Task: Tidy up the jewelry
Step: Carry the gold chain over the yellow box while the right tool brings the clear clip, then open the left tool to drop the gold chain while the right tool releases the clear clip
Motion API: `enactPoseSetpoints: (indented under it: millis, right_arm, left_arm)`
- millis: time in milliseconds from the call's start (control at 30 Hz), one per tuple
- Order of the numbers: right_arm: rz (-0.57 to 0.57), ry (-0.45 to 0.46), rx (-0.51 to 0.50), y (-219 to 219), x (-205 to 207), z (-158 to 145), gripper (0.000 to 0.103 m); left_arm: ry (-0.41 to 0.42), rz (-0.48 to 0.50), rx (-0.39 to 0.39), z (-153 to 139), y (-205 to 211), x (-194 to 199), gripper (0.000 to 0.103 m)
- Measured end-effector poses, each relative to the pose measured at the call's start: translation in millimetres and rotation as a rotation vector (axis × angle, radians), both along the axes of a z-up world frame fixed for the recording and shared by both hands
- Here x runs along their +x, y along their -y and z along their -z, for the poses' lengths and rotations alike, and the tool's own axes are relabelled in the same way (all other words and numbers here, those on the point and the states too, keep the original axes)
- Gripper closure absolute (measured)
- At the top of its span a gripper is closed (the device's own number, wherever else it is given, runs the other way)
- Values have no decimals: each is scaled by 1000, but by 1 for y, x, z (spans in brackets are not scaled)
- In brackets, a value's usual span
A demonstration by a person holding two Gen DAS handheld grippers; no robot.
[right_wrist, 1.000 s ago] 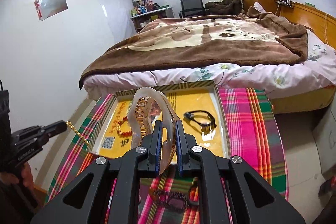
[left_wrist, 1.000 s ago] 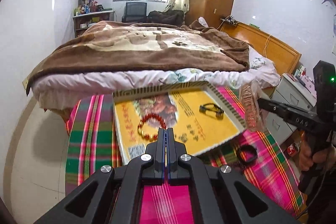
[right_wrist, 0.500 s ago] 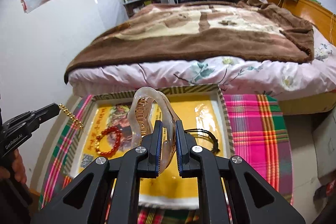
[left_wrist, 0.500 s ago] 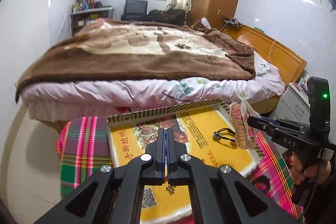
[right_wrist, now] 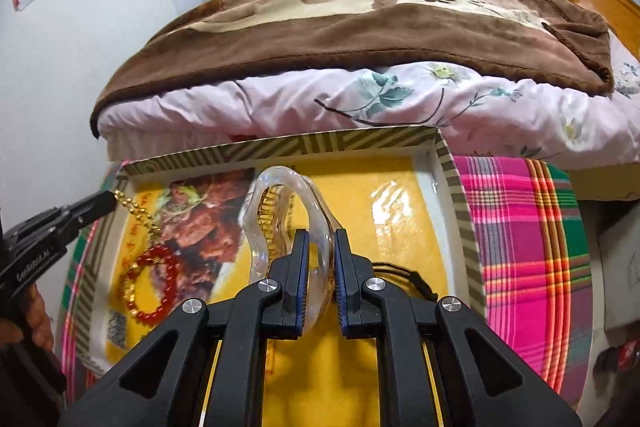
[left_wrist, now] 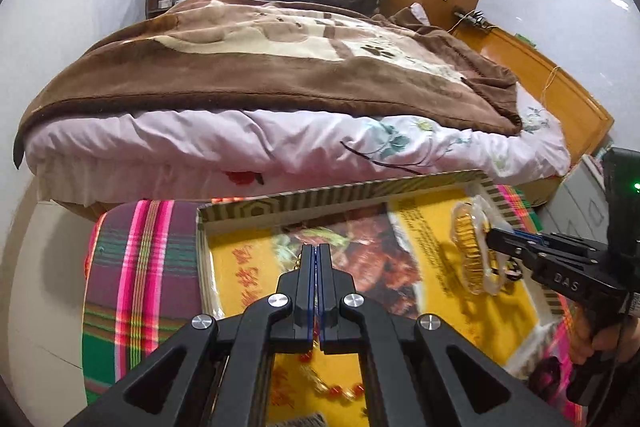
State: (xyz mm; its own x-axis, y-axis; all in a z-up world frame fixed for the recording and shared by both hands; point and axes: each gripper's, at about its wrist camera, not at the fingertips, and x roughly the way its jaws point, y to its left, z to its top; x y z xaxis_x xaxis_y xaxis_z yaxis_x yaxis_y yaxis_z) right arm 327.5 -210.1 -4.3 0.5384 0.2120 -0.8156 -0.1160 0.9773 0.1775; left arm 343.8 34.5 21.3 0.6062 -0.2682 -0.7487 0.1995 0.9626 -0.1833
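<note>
My right gripper (right_wrist: 318, 259) carries the white letters "DAS" on its black side, and my left gripper (left_wrist: 317, 267) reads "GenRobot.AI" along its arm; the shallow yellow printed cardboard tray with a striped olive rim (right_wrist: 340, 143) bears red Chinese characters that I cannot read clearly, a food photograph and a small QR code near its left corner. My right jaws pinch a clear, glossy plastic hair claw with gold-coloured teeth (right_wrist: 280, 211), held upright above the middle of the tray. My left jaws are pressed together on a thin gold bead chain (right_wrist: 138, 213), which hangs from their tips down over the left part of the tray, its lower end reaching a bracelet of round red beads with a few gold ones (right_wrist: 150, 285) that lies on the tray floor. A black cord bracelet (right_wrist: 404, 277) lies in the tray just right of my right jaws. The tray sits on a counter covered with a pink, green and red plaid cloth (right_wrist: 528, 227), beside a bed with a brown paw-print blanket (right_wrist: 360, 7).
</note>
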Motion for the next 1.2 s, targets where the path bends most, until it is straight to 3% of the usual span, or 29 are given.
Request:
enactPoseSetpoints:
  millis: [667, 733, 867, 1100, 1200]
  right_arm:
    - [0, -22, -20, 1, 22, 13, 89]
    - [-1, -31, -16, 1, 23, 15, 89]
    - [5, -32, 1, 2, 23, 16, 89]
    - [16, -25, 26, 4, 22, 12, 83]
    - [24, -20, 42, 6, 18, 8, 69]
  left_arm:
    - [-81, -49, 21, 32, -6, 19, 101]
    - [-79, -54, 26, 32, -6, 18, 96]
    - [-81, -55, 22, 32, -6, 16, 59]
    - [-83, -59, 15, 29, -8, 13, 49]
    - [-75, -51, 16, 25, -6, 8, 45]
